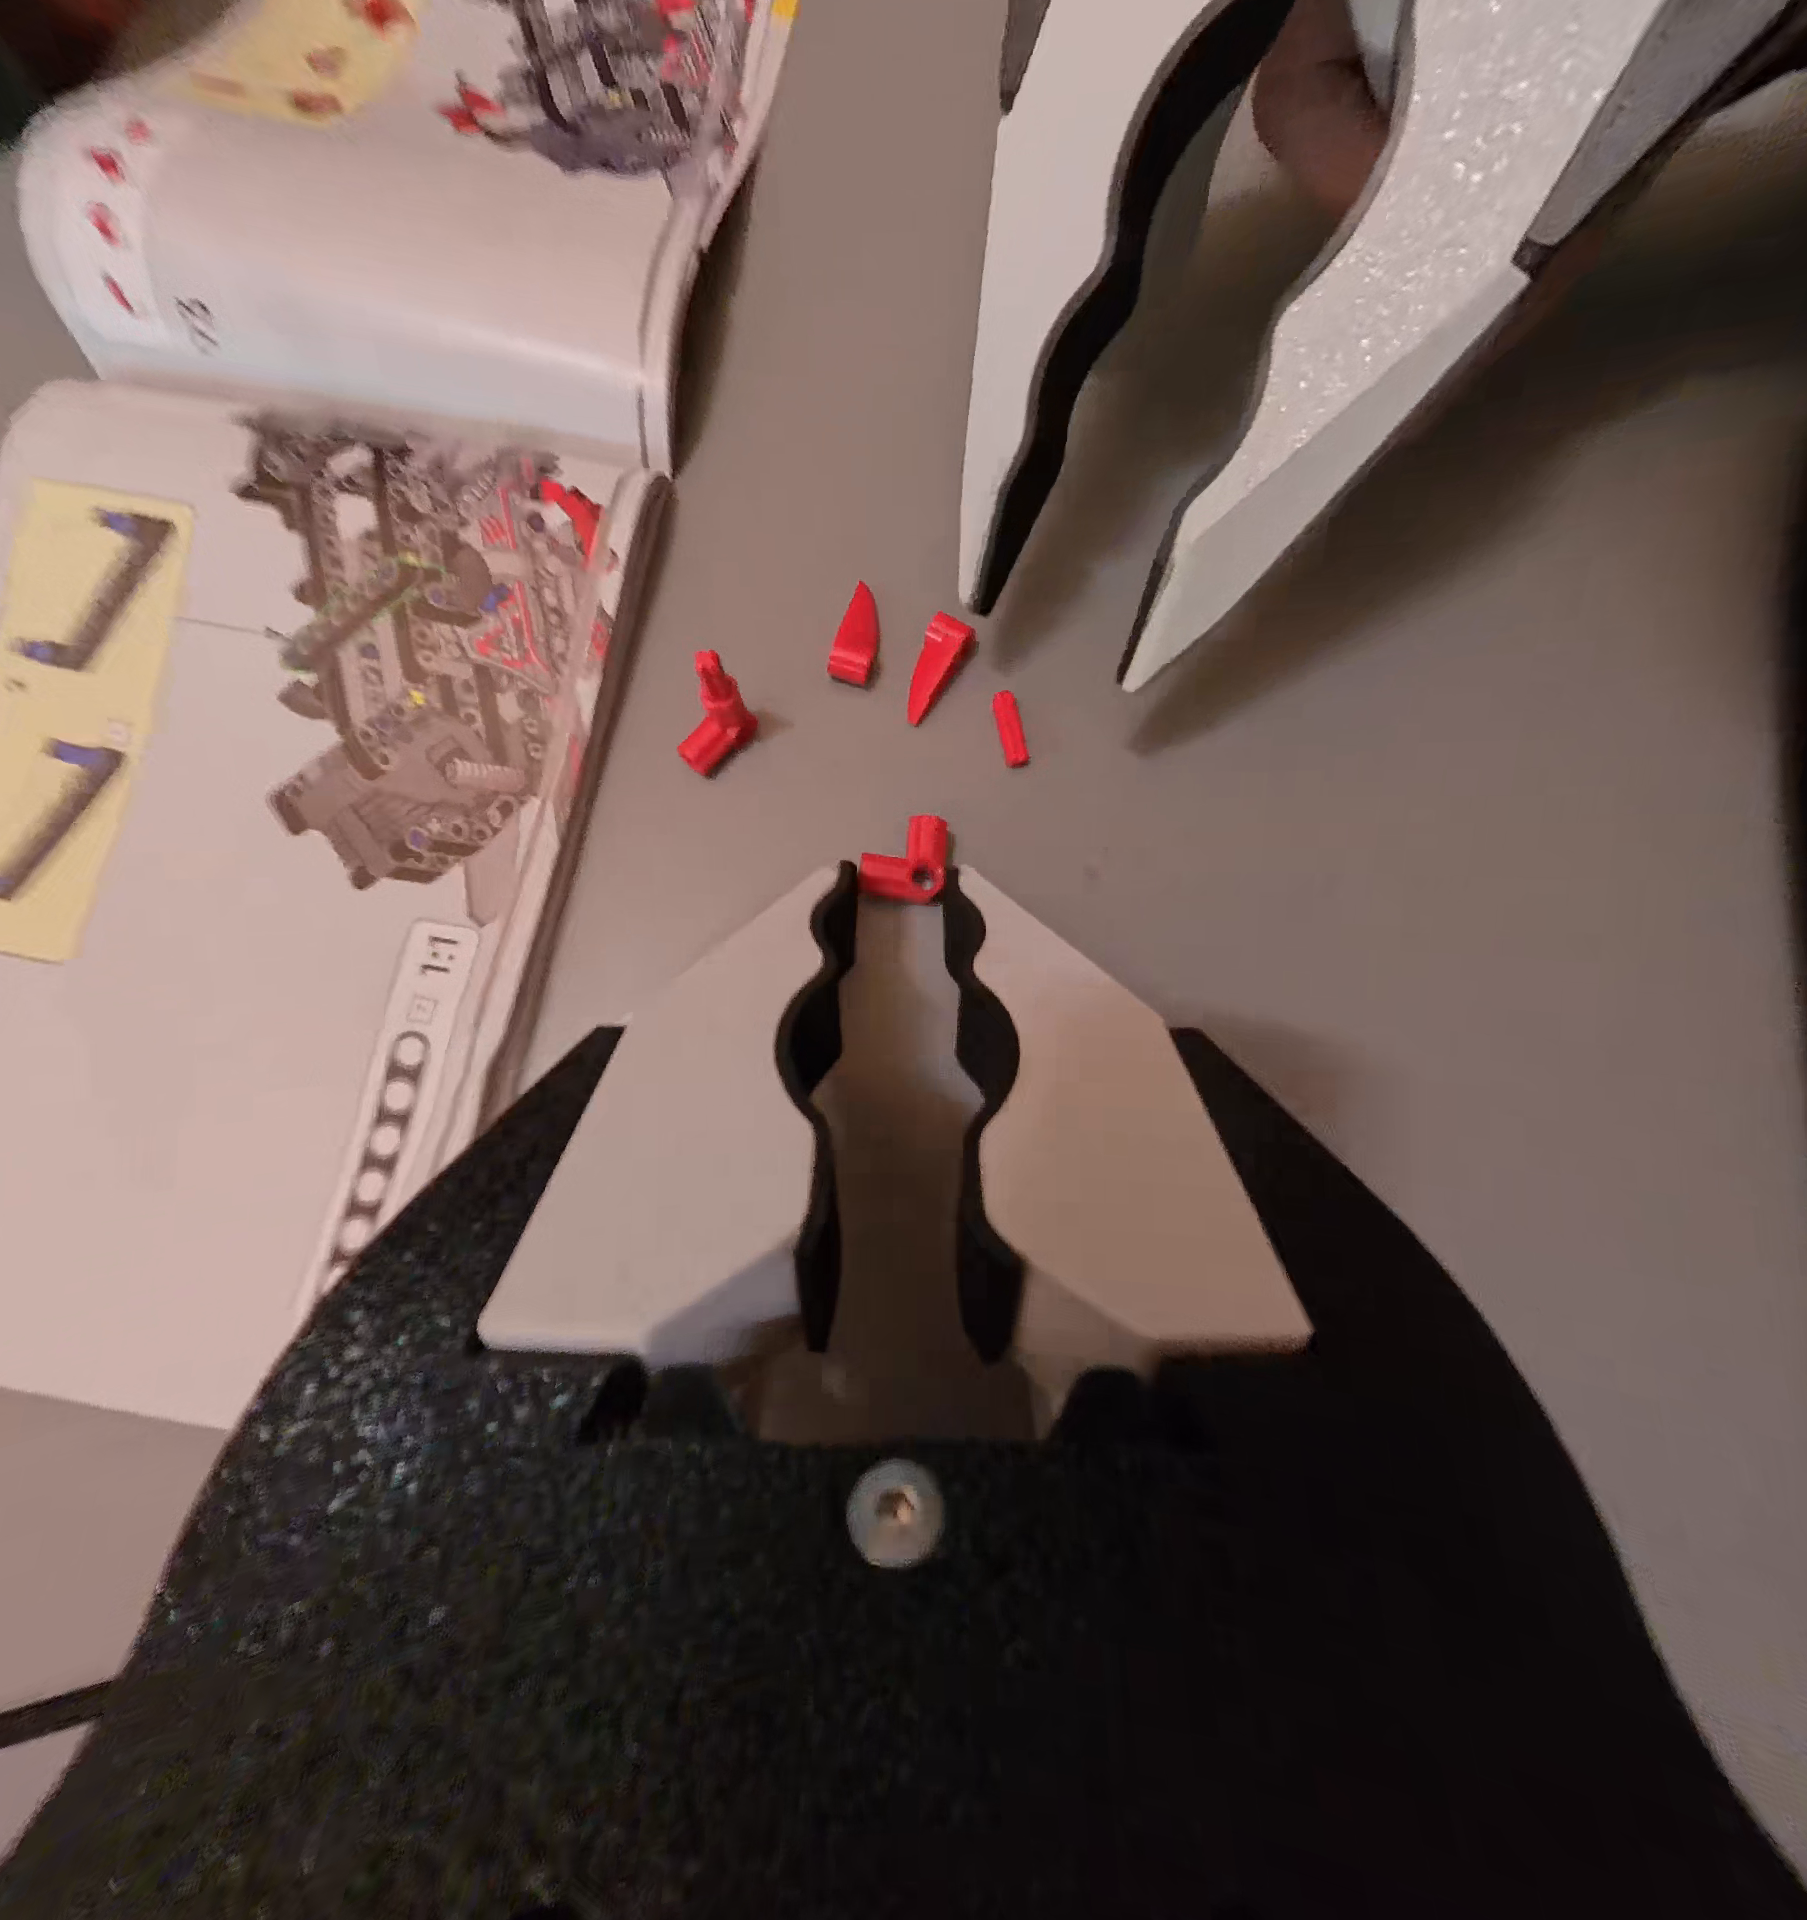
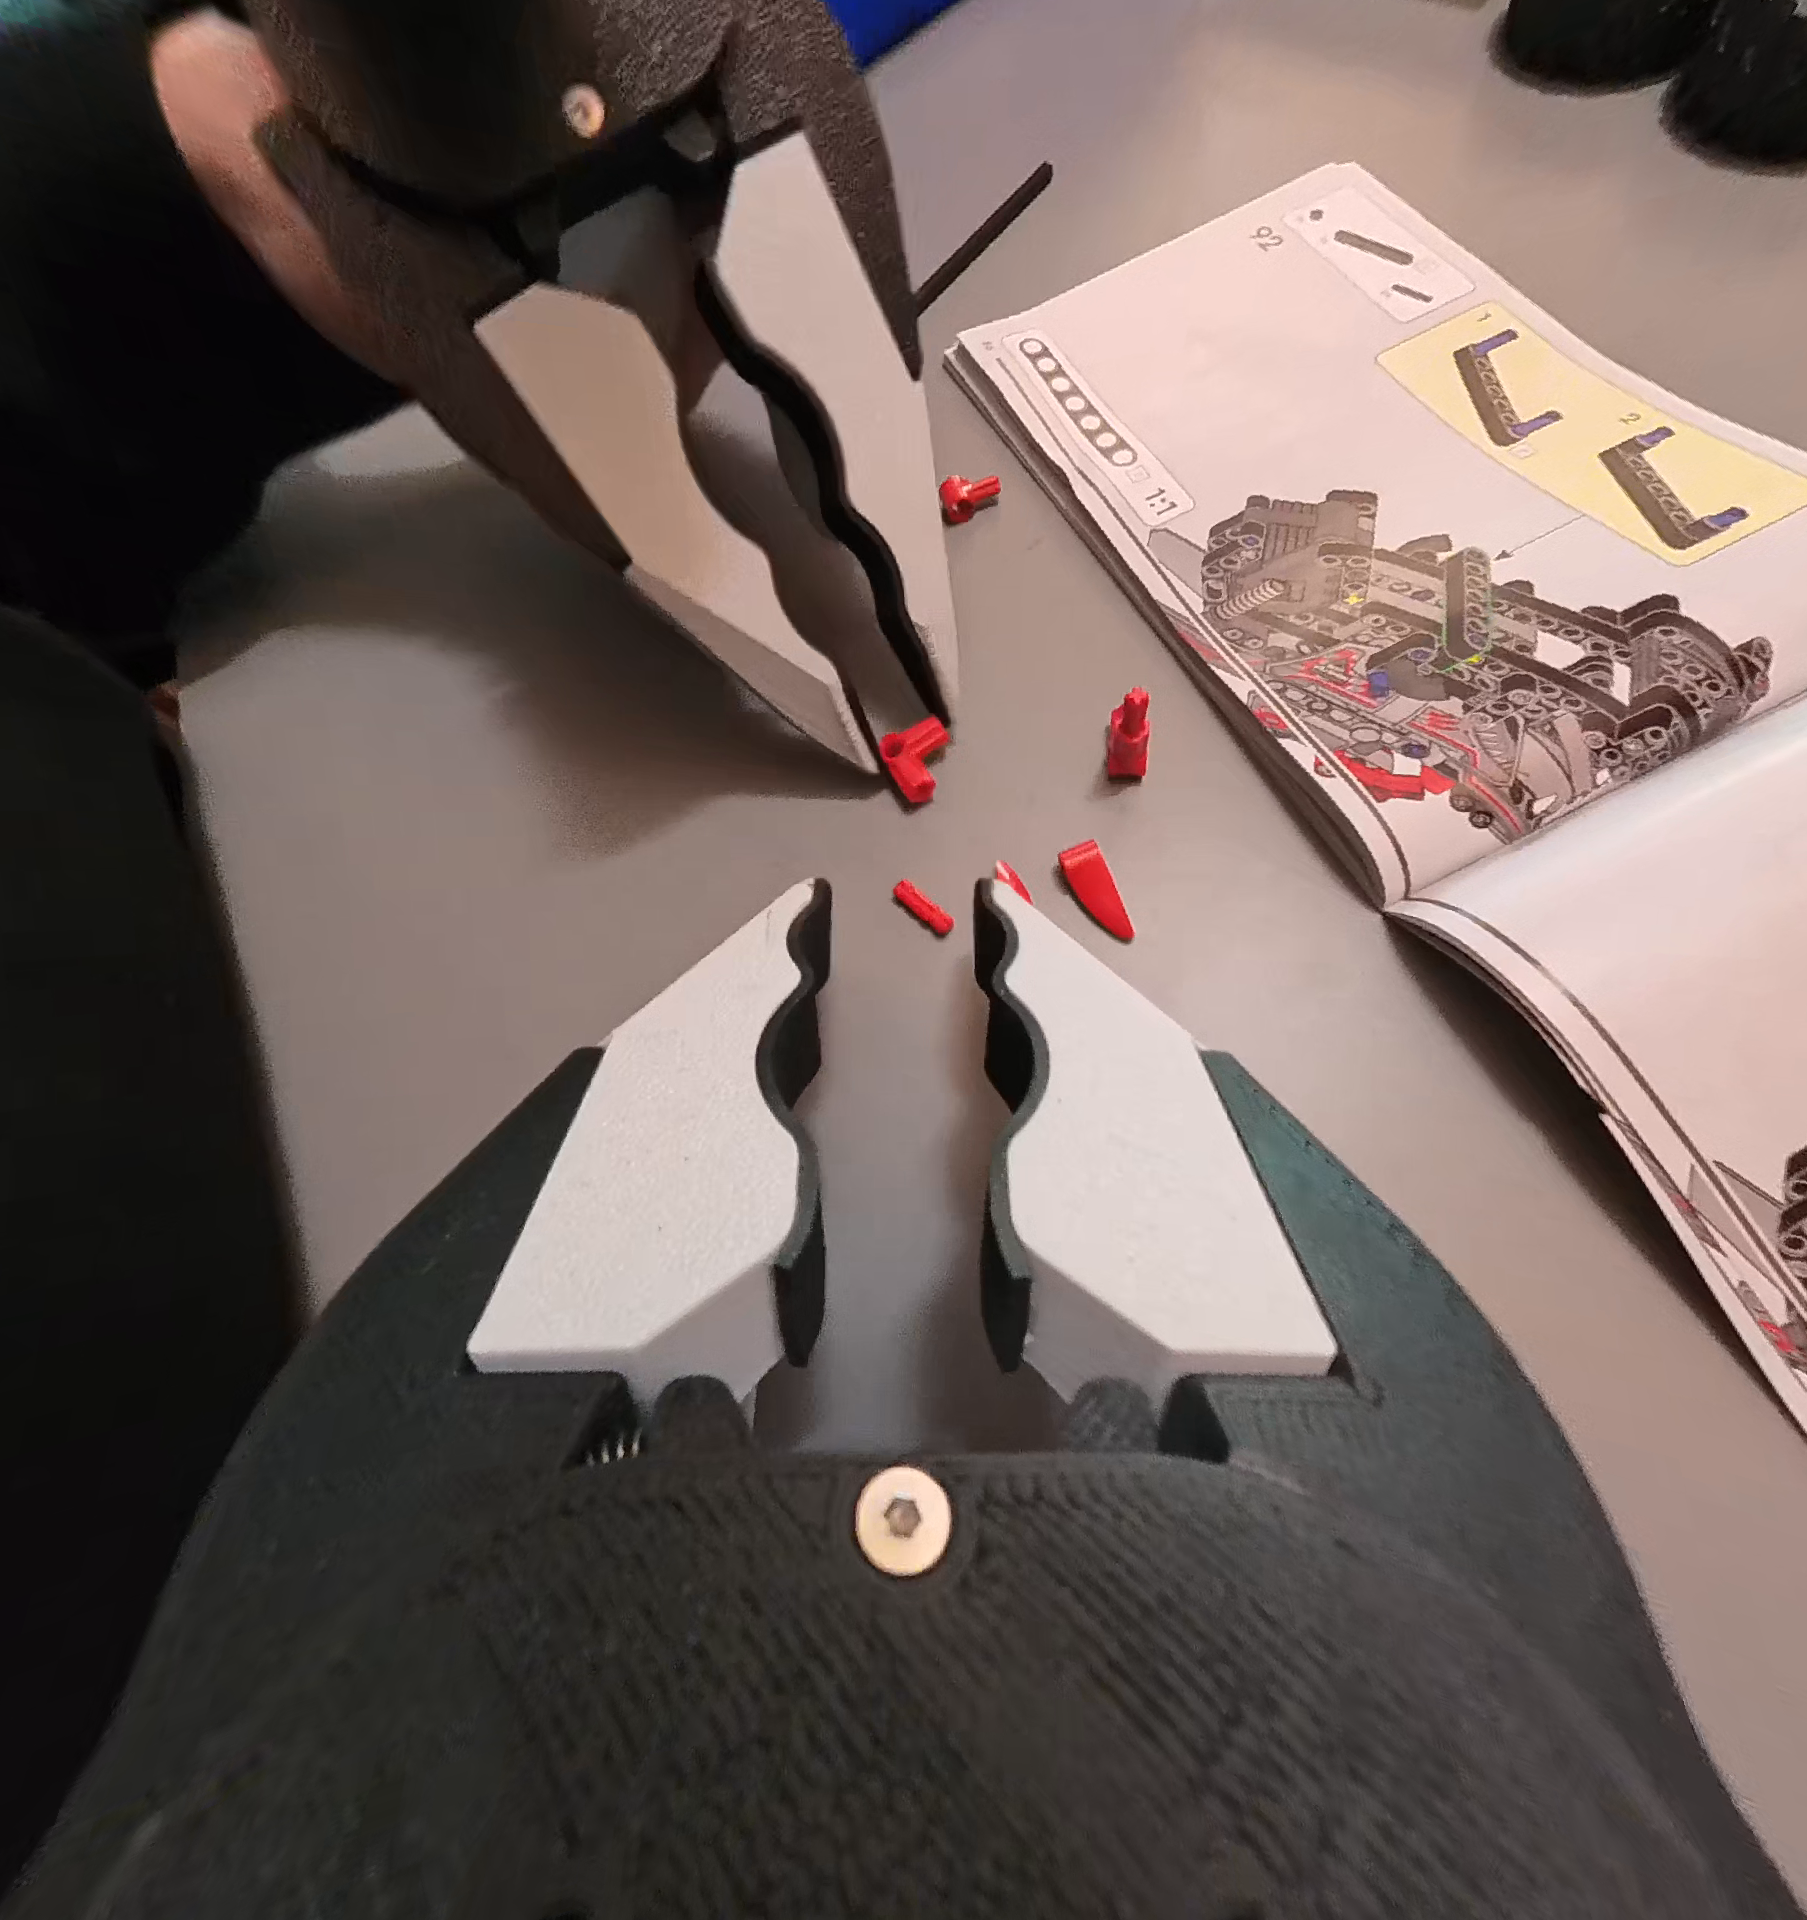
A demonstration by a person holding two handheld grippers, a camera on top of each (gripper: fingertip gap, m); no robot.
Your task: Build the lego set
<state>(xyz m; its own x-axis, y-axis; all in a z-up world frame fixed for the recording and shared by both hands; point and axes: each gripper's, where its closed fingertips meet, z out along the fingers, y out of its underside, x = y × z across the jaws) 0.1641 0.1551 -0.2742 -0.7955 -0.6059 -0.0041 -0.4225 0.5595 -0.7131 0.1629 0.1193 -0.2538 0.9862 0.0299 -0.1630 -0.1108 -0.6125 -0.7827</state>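
My left gripper (image 1: 904,881) is shut on a small red L-shaped connector (image 1: 907,860) at its fingertips, down at the grey table (image 1: 1398,935). In the right wrist view the left gripper (image 2: 909,740) points down with the connector (image 2: 914,761) touching the table. My right gripper (image 2: 899,896) is open and empty, low over the table, with a small red pin (image 2: 923,906) just ahead between its tips. It also shows in the left wrist view (image 1: 1055,639). Two red tooth pieces (image 1: 857,636) (image 1: 938,665), the pin (image 1: 1010,727) and a red axle connector (image 1: 717,717) lie between the grippers.
An open instruction booklet (image 2: 1501,623) lies on the table beside the pieces; it also shows in the left wrist view (image 1: 255,779). Another small red piece (image 2: 970,497) lies near the booklet's corner. A thin black rod (image 2: 982,234) and dark objects (image 2: 1709,62) are farther back. The tips of one gripper are about 5 cm away from the tips of the other. The thin black rod (image 2: 982,234) is about 15 cm from my left fingertips.
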